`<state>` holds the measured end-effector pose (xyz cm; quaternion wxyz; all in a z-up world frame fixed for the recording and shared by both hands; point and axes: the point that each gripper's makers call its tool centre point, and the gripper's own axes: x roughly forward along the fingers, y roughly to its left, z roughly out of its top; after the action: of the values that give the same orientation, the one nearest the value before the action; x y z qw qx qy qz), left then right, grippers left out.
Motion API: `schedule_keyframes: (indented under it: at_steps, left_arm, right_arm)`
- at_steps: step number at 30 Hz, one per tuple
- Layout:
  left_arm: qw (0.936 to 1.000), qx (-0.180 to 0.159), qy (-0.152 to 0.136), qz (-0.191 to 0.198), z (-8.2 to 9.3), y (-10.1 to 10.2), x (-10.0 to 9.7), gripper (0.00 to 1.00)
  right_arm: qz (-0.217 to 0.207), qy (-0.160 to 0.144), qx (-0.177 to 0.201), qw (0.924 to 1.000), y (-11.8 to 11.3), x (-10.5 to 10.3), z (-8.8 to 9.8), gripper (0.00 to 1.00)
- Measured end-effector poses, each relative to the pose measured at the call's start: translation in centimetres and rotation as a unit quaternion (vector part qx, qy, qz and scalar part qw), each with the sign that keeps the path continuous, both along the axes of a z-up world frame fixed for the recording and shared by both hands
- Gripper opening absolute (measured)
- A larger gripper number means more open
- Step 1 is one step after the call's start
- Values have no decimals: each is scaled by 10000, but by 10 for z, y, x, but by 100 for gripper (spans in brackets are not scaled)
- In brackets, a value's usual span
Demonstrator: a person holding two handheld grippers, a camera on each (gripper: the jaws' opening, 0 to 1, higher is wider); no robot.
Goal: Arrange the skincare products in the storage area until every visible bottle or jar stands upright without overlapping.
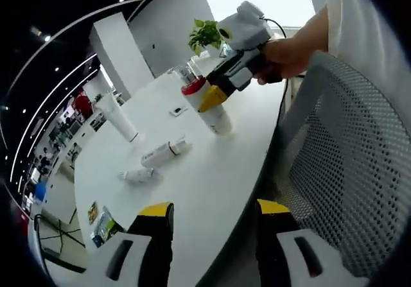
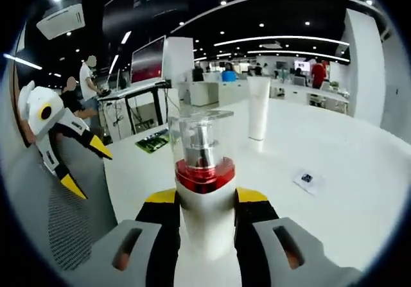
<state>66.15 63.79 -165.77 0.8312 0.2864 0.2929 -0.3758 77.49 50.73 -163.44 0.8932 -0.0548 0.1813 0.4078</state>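
A: Skincare bottle (image 2: 204, 191) with red collar and clear cap, clamped between the jaws of the right gripper (image 2: 205, 219), upright on the white table (image 1: 212, 171). Best to check the base sits flat, then part the jaws slowly and lift away straight.

B: Understood. Left gripper (image 1: 215, 235)?

A: Jaws apart, grasping nothing, near the table edge beside a mesh chair (image 1: 347, 171).

B: Count of products?

A: One tall white tube (image 1: 117, 115) standing, well apart. Two small tubes lying: one (image 1: 166, 152), another (image 1: 139, 175). Four in total, probably two left to stand up
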Motion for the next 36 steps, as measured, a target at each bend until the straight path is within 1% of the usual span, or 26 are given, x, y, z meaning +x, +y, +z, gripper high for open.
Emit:
schedule_keyframes:
  at_steps: [1, 4, 7, 10, 14, 15, 16, 18, 21, 24, 27, 29, 31, 33, 35, 36]
  left_arm:
    - [10000, 10, -8, 4, 0, 0, 0, 52]
    - [10000, 0, -39, 6, 1, 1, 1, 53]
    - [10000, 20, -24, 52, 0, 2, 2, 53]
    - [10000, -2, 2, 79, -1, 3, 2, 53]
    - [9999, 53, 26, 125, -2, 5, 3, 52]
    - [9998, 84, -29, 154, -1, 7, 5, 52]
    - [9996, 105, -159, 185, 2, 8, 8, 52]
    - [9995, 84, -246, 195, 5, 9, 9, 51]
    - [9996, 123, -203, 180, 3, 9, 8, 51]
    - [9996, 127, -203, 158, 3, 8, 7, 51]
    - [9994, 165, -312, 19, 7, 7, 7, 45]
    - [9995, 203, -247, 0, 4, 7, 5, 45]
    - [9996, 182, -218, 34, 3, 7, 6, 45]
    - [9998, 103, -149, 126, 3, 9, 6, 45]
    - [9996, 135, -171, 178, 2, 11, 7, 45]
    - [9996, 139, -166, 189, 2, 11, 7, 45]
  right_arm:
    - [-3, -64, 68, 10000, 0, 0, 2, 28]
    - [-48, -111, 101, 9999, -2, 2, 2, 29]
    - [-69, -232, 96, 9997, -4, 2, 1, 29]
    - [-114, -299, 201, 9993, -7, 2, 0, 29]
    - [-142, -434, 266, 9986, -9, -2, 1, 30]
    - [-122, -452, 260, 9986, -9, -3, 0, 30]
    - [-136, -466, 269, 9985, -10, -2, 1, 30]
    - [-212, -389, 315, 9985, -13, 1, 2, 30]
    - [-208, -413, 284, 9985, -11, 1, 2, 30]
    - [-287, -305, 310, 9986, -12, 3, 2, 31]
    - [-483, -233, 216, 9983, -15, 8, 1, 38]
    - [-594, -140, 322, 9976, -16, 9, 2, 42]
    - [-645, -131, 333, 9973, -18, 10, 3, 44]
    - [-751, 18, 427, 9963, -19, 7, 3, 48]
    - [-842, 24, 499, 9952, -22, 1, 6, 53]
    - [-909, 74, 591, 9941, -24, -3, 7, 53]
